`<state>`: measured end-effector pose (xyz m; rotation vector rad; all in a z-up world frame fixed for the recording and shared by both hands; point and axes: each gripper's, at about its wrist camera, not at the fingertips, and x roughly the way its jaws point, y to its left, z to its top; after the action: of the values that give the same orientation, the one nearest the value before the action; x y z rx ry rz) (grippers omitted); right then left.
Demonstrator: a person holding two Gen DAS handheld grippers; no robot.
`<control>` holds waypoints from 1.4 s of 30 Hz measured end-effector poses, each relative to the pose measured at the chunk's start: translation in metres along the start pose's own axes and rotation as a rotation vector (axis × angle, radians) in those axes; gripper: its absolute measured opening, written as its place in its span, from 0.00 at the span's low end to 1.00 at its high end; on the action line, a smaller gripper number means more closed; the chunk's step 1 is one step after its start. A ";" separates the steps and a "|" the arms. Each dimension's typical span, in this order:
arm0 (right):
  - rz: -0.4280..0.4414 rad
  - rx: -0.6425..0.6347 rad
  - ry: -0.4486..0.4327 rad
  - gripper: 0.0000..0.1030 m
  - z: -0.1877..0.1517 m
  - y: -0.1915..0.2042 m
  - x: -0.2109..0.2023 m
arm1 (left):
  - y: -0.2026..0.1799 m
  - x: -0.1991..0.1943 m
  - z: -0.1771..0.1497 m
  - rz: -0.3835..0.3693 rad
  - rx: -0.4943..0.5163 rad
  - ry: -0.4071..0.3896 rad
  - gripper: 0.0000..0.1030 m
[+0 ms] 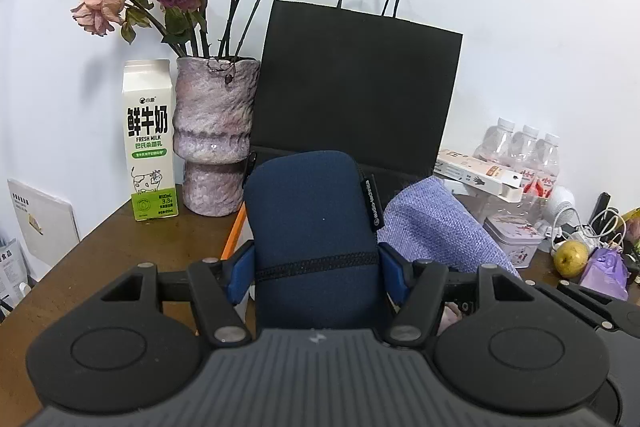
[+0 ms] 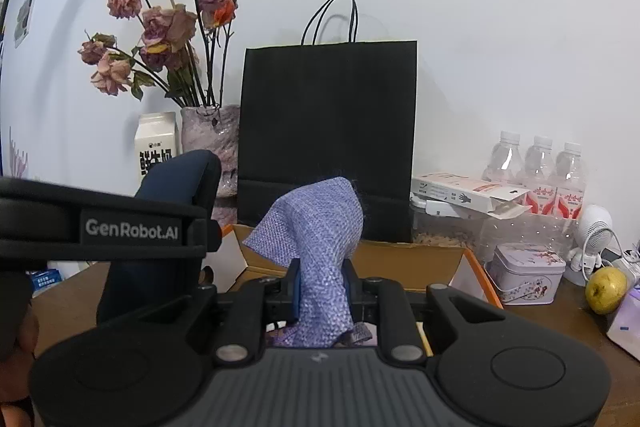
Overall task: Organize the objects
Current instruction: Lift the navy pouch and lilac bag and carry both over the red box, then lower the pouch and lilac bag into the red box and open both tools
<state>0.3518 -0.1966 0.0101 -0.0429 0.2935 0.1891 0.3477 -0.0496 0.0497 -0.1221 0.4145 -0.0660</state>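
The left hand-held gripper (image 1: 316, 269) is clenched on a navy zippered pouch (image 1: 312, 227), which fills the centre of the left wrist view and stands upright between the blue pads. The right hand-held gripper (image 2: 322, 281) is clenched tight on a lilac woven cloth (image 2: 320, 239), which rises from the jaws in the centre of the right wrist view, its upper corner flopping to the left. Both items are held above the desk (image 1: 120, 247), in front of a black paper bag (image 2: 328, 131) and just above an open cardboard box (image 2: 404, 257) at centre frame. Probable faults: the soft pouch can slide out of its grip, since only its lower part is clamped and most of its bulk stands above the pads; the loose cloth can drape over the box flap and land partly outside. The vase of dried roses (image 1: 214, 131) and milk carton (image 1: 148, 139) in the left half of the frame stand near the pouch, so a sideways swing risks tipping them.
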 end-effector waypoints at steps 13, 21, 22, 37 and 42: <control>-0.001 -0.011 0.024 0.17 0.004 -0.009 0.030 | 0.001 0.033 0.006 0.008 0.011 0.015 0.63; -0.007 -0.009 0.047 0.17 0.003 -0.016 0.048 | 0.001 0.054 0.009 0.012 0.018 0.035 0.63; -0.009 -0.007 0.051 0.17 0.003 -0.017 0.051 | 0.001 0.057 0.009 0.012 0.021 0.040 0.63; -0.045 0.000 0.110 0.17 -0.002 -0.027 0.078 | -0.007 0.107 0.004 0.016 0.105 0.126 0.63; -0.057 -0.001 0.125 0.17 -0.004 -0.028 0.080 | -0.010 0.112 0.002 0.016 0.137 0.135 0.63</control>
<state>0.4314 -0.2095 -0.0165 -0.0642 0.4166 0.1306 0.4502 -0.0697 0.0079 0.0210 0.5443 -0.0873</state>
